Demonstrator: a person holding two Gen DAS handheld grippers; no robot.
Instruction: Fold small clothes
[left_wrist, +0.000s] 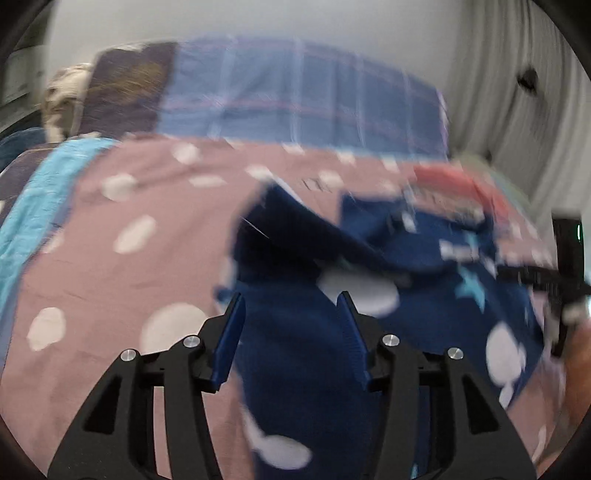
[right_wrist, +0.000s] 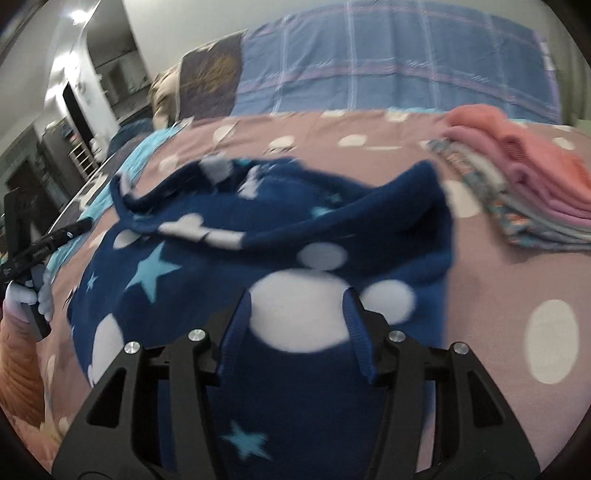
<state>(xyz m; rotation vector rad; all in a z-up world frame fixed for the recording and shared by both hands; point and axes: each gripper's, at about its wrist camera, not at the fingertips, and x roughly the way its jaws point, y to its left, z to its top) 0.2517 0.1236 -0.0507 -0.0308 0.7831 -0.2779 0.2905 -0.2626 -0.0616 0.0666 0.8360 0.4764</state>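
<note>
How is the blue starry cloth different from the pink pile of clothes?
The navy garment is dark blue with white dots and light blue stars; the stack of folded clothes is mostly pink and coral on top. The navy garment lies spread out and rumpled, with one part flopped over; the stack is neatly folded in layers. The navy garment is one piece; the stack holds several. Both rest on the pink dotted bedsheet.

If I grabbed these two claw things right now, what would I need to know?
Left gripper: open over the navy garment, not gripping.
Right gripper: open, same garment beneath it.
Garment lies on the dotted bedspread, top edge flopped over, fold unfinished.
Done: folded stack at the far right.
Left: flatten and finish folding the garment, then add it to the stack.
</note>
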